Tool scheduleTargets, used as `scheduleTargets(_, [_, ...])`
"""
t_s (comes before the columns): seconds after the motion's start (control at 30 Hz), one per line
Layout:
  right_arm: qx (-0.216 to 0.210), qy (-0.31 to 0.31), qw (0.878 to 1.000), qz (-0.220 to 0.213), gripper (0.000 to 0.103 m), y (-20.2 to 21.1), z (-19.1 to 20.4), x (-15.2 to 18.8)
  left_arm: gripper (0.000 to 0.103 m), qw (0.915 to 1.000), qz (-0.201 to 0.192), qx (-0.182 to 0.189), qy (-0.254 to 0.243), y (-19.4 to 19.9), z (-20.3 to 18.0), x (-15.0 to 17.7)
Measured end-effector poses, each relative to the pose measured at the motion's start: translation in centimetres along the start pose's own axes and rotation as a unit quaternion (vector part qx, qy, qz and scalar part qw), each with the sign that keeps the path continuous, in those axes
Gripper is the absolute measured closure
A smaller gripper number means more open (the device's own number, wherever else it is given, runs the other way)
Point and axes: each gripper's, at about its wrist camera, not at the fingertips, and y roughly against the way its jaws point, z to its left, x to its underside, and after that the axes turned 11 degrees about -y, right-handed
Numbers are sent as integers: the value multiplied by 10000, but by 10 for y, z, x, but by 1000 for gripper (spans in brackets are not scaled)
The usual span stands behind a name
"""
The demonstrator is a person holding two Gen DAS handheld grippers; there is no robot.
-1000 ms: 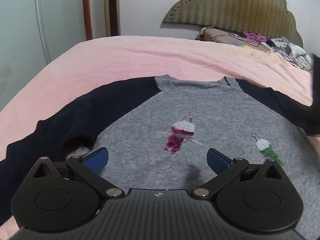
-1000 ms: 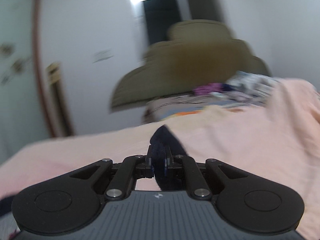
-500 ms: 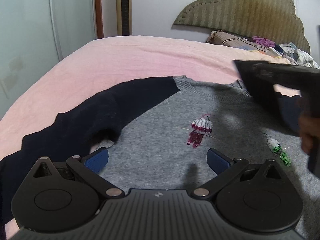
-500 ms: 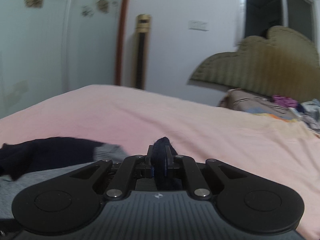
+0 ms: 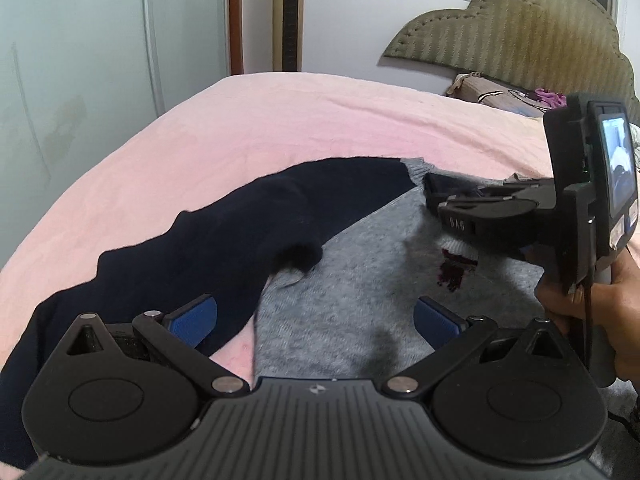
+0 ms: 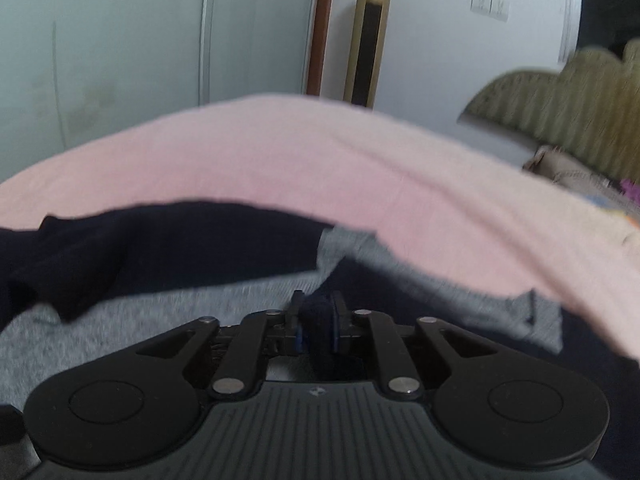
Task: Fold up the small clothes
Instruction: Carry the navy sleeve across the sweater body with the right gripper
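Observation:
A grey knit sweater (image 5: 352,280) with navy sleeves lies flat on the pink bedcover (image 5: 280,128). Its left navy sleeve (image 5: 240,240) stretches out to the side. My left gripper (image 5: 316,320) hovers open over the lower left of the sweater, with nothing between its blue pads (image 5: 200,312). My right gripper (image 5: 430,184), held by a hand (image 5: 600,312), hangs over the chest near the collar. In the right wrist view the right gripper (image 6: 316,320) has the other navy sleeve (image 6: 400,292) bunched between its pads, drawn across the grey body (image 6: 160,320). Its jaws are opening.
An olive padded headboard (image 5: 520,28) stands at the far right, with a pillow and loose clothes (image 5: 512,96) below it. A gold tower fan (image 5: 287,16) and pale wardrobe doors (image 5: 80,60) stand behind the bed. Pink cover spreads beyond the sweater.
My right gripper swept in from the right and sank over the sweater's chest, bringing the navy sleeve along, and its jaws parted slightly. The left gripper drifted sideways and stayed open.

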Motion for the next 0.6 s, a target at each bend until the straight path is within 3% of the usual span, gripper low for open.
scheduleTargets(0.07, [-163, -167, 9997, 2, 62, 5, -3, 1, 0, 10000, -7, -52, -40, 3, 2, 2])
scheduleTargets(0.13, [-420, -415, 9982, -89, 27, 16, -7, 4, 0, 9999, 2, -125, -49, 5, 3, 4])
scheduleTargets(0.27, [-884, -790, 9928, 181, 26, 18, -13, 5, 0, 9998, 44, -191, 74, 8, 8, 6])
scheduleTargets(0.33, [-851, -764, 9927, 393, 27, 13, -11, 6, 0, 9996, 52, -245, 114, 11, 12, 8])
scheduleTargets(0.5, [-901, -736, 9928, 299, 26, 20, -5, 6, 0, 9988, 119, -334, 352, 25, 28, 21])
scheduleTargets(0.6, [-694, -545, 9957, 273, 26, 22, 4, 7, 0, 9977, 236, -323, 550, 39, 45, 34])
